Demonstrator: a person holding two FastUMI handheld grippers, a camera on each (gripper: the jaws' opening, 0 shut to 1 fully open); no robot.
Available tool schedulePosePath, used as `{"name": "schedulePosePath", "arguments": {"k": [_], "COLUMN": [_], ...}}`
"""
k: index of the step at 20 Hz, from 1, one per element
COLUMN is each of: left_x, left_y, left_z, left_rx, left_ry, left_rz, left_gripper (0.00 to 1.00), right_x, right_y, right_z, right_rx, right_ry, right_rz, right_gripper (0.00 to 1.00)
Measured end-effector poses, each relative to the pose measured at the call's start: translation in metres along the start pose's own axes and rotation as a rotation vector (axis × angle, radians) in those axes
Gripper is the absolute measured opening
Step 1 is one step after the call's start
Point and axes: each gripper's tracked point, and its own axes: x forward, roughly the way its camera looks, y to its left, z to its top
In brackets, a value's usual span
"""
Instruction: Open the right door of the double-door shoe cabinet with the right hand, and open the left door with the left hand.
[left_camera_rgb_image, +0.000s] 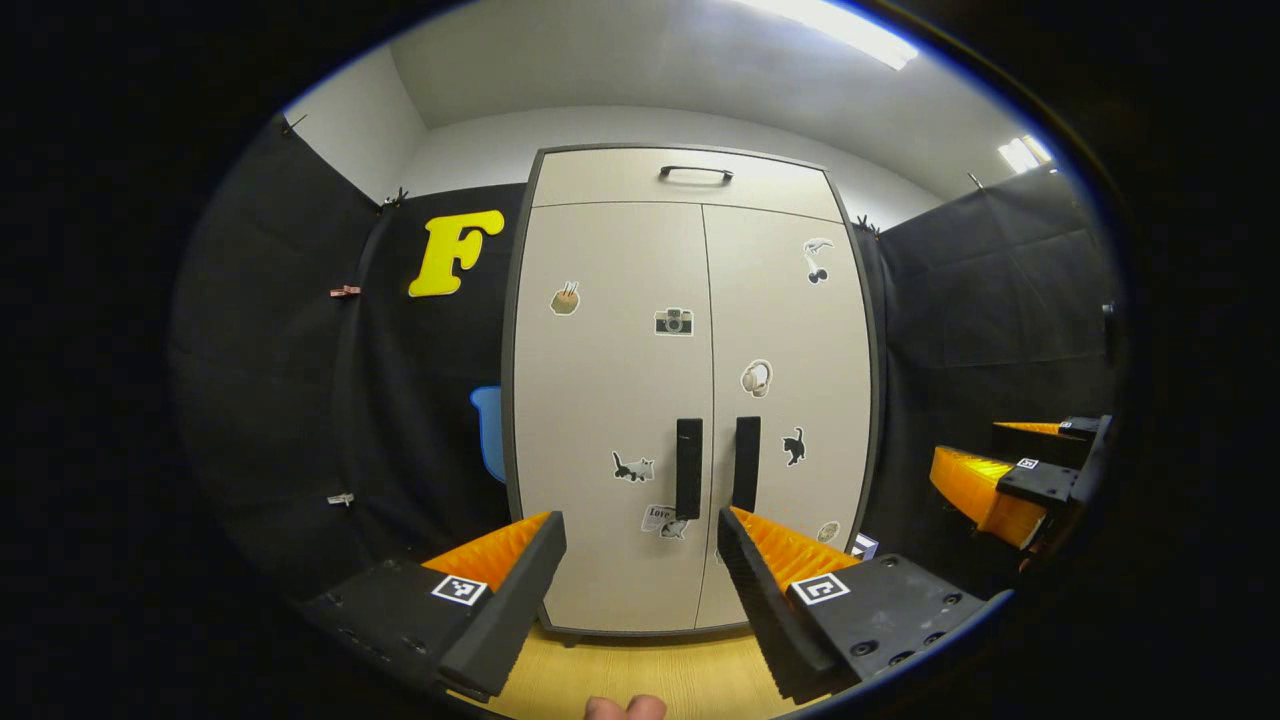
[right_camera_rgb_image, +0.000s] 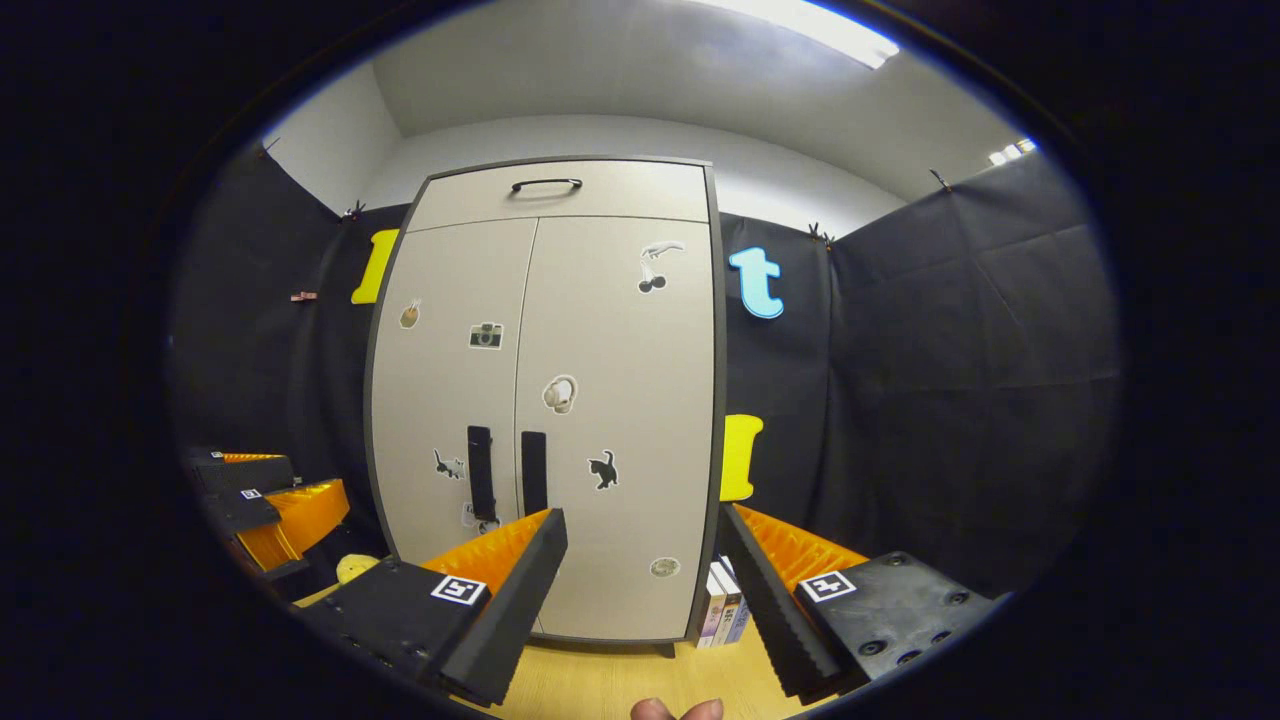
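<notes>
A beige double-door shoe cabinet (left_camera_rgb_image: 690, 330) (right_camera_rgb_image: 545, 400) stands ahead on a wooden surface, both doors closed and dotted with stickers. Two dark vertical handles sit side by side at the middle seam: the left door handle (left_camera_rgb_image: 688, 468) (right_camera_rgb_image: 481, 472) and the right door handle (left_camera_rgb_image: 746, 463) (right_camera_rgb_image: 533, 472). My left gripper (left_camera_rgb_image: 640, 530) is open, its fingers framing the handles from a short distance. My right gripper (right_camera_rgb_image: 640, 525) is open too, facing the right door's lower half. In the left gripper view the right gripper (left_camera_rgb_image: 1010, 475) shows at the right edge; the left gripper (right_camera_rgb_image: 265, 500) appears low on the left in the right gripper view.
A drawer with a dark handle (left_camera_rgb_image: 696, 173) tops the cabinet. Several books (right_camera_rgb_image: 722, 605) stand on the wooden surface (left_camera_rgb_image: 640, 675) against the cabinet's right side. A small yellow object (right_camera_rgb_image: 355, 568) lies low on the left. Black cloth walls surround the booth.
</notes>
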Motion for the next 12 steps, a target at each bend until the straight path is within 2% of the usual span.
{"name": "schedulePosePath", "arguments": {"k": [8,12], "left_x": [0.001,0.001], "left_y": [0.002,0.007], "left_z": [-0.001,-0.001], "left_rx": [0.005,0.012], "left_ry": [0.002,0.001], "left_rz": [0.000,0.010], "left_gripper": [0.94,0.94], "right_x": [0.001,0.012], "right_y": [0.003,0.018], "right_z": [0.002,0.005], "right_rx": [-0.002,0.018], "right_ry": [-0.004,-0.011], "right_rz": [0.001,0.039], "right_gripper": [0.98,0.97]}}
